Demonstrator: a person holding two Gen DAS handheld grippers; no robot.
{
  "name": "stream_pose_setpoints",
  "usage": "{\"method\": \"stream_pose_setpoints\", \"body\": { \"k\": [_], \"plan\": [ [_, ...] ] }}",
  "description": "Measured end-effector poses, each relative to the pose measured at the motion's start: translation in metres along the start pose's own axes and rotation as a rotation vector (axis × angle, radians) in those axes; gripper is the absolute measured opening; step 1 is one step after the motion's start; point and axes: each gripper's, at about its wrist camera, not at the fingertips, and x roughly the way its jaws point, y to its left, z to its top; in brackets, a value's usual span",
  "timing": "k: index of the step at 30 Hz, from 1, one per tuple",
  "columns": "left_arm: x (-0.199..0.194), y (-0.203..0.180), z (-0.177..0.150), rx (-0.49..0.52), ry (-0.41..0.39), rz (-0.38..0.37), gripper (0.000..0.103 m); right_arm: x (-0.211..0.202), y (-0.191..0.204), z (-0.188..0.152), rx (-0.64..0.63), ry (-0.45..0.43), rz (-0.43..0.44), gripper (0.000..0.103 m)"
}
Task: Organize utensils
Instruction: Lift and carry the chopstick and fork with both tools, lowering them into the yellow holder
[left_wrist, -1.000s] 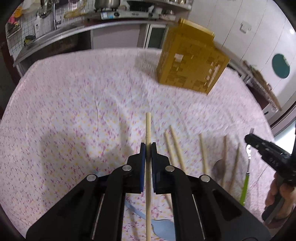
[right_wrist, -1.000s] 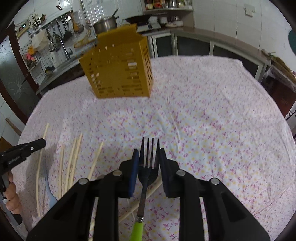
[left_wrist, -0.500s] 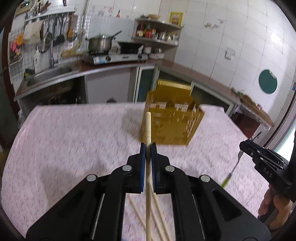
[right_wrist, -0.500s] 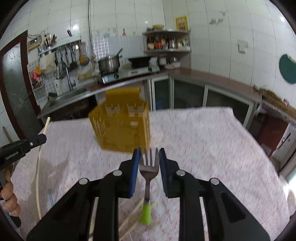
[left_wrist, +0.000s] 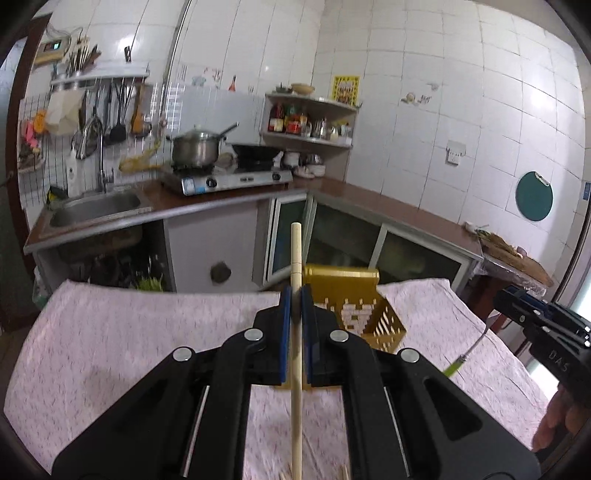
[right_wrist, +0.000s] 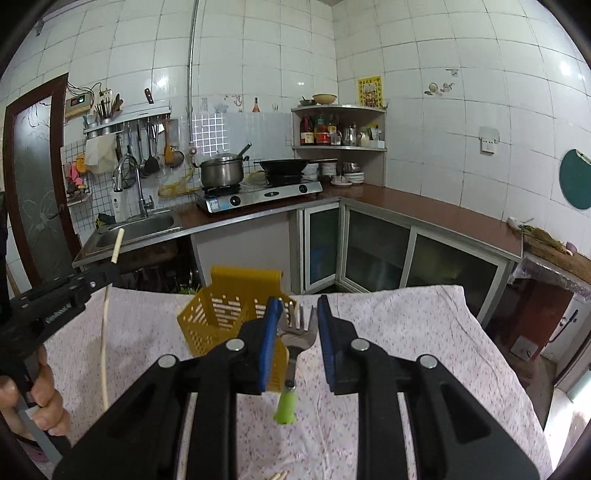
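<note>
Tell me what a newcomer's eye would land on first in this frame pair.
Probably the two lifted utensils: the left gripper clamps a wooden chopstick pointing up at center, and the right gripper holds a green-handled fork by its head, handle hanging down. Next comes the yellow slotted utensil basket, standing on the floral tablecloth just beyond both grippers.

The utensil basket (left_wrist: 354, 310) stands on the desk (left_wrist: 129, 332) toward its far edge. The left hand-held gripper (left_wrist: 295, 299) holds a chopstick (left_wrist: 295, 258) in front of the basket; the right hand-held gripper (right_wrist: 295, 317) holds a fork (right_wrist: 295, 332) just before it. Behind the desk runs a counter (right_wrist: 424, 206) carrying a sink (right_wrist: 140, 227) at left and a stove (right_wrist: 258, 195) to its right.
</note>
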Motion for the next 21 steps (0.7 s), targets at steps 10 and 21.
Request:
{"method": "stream_pose_setpoints", "body": {
  "k": [10,21],
  "plan": [
    [0.014,-0.020,0.036,0.055,-0.132,0.007,0.004,0.015,-0.006,0.034,0.003,-0.030,0.000,0.022],
    [0.047,-0.029,0.093,0.032,-0.262,-0.021,0.004,0.038,-0.010,0.084,0.020,-0.073,0.018,0.022]
  ]
}}
